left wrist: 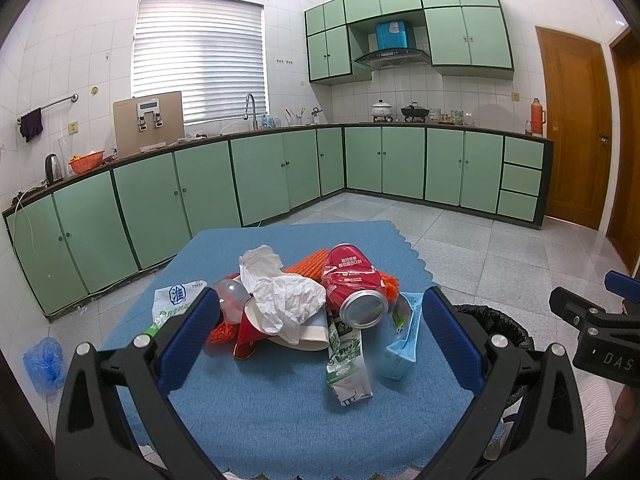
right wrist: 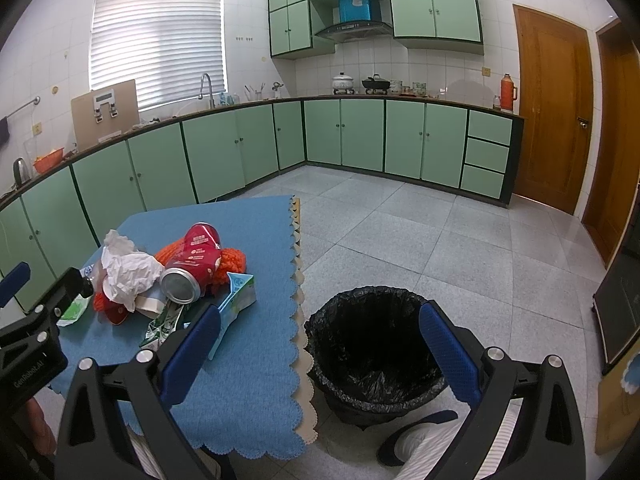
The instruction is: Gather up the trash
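Observation:
A pile of trash lies on the blue-clothed table (left wrist: 280,400): a red can (left wrist: 352,286) on its side, crumpled white paper (left wrist: 280,296), a green and white carton (left wrist: 346,354), a light blue carton (left wrist: 404,344), orange netting (left wrist: 306,266) and a white pouch (left wrist: 176,300). My left gripper (left wrist: 320,316) is open and empty, its jaws wide on either side of the pile, just short of it. My right gripper (right wrist: 320,340) is open and empty, above the black-lined bin (right wrist: 372,348) right of the table. The pile also shows in the right wrist view, with the can (right wrist: 194,260) on top.
The bin's rim (left wrist: 496,320) shows at the table's right edge. Green kitchen cabinets (left wrist: 260,172) line the far walls. A blue plastic bag (left wrist: 44,364) lies on the tiled floor at the left. Wooden doors (right wrist: 552,108) stand at the right.

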Demonstrator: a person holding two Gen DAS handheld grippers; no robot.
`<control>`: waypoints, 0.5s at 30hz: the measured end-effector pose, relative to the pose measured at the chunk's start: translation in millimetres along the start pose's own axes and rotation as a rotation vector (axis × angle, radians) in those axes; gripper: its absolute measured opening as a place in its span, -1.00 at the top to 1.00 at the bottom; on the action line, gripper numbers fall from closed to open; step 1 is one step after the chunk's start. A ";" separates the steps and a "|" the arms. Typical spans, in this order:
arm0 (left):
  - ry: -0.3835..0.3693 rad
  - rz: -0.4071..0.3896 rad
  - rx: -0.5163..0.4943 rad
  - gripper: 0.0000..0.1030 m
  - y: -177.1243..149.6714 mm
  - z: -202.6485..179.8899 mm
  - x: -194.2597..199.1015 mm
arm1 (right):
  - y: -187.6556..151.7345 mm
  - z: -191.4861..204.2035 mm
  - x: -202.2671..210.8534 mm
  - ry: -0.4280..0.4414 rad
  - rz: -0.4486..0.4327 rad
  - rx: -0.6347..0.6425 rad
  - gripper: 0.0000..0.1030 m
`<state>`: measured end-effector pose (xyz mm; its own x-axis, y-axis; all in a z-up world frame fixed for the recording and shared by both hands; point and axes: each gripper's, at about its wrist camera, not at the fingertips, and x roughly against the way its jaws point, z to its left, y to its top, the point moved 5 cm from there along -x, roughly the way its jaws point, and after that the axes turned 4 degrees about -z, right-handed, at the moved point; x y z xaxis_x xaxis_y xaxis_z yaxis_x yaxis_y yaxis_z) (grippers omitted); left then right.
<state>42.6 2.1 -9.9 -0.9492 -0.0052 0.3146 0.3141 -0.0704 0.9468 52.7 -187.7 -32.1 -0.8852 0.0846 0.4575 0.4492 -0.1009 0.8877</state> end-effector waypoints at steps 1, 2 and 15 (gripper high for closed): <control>-0.001 0.000 0.000 -0.90 1.1 0.5 0.6 | 0.1 -0.6 -0.1 -0.001 0.000 0.000 -0.88; 0.000 0.001 0.000 -0.90 0.0 0.0 0.0 | 0.0 -0.3 -0.1 0.000 0.000 0.000 -0.88; 0.001 -0.001 -0.001 -0.90 1.0 0.1 0.9 | 1.6 -1.0 -1.0 -0.001 -0.003 -0.004 -0.88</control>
<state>42.1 2.2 -8.7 -0.9494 -0.0060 0.3139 0.3136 -0.0714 0.9469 54.2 -188.9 -31.2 -0.8861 0.0861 0.4553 0.4465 -0.1043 0.8887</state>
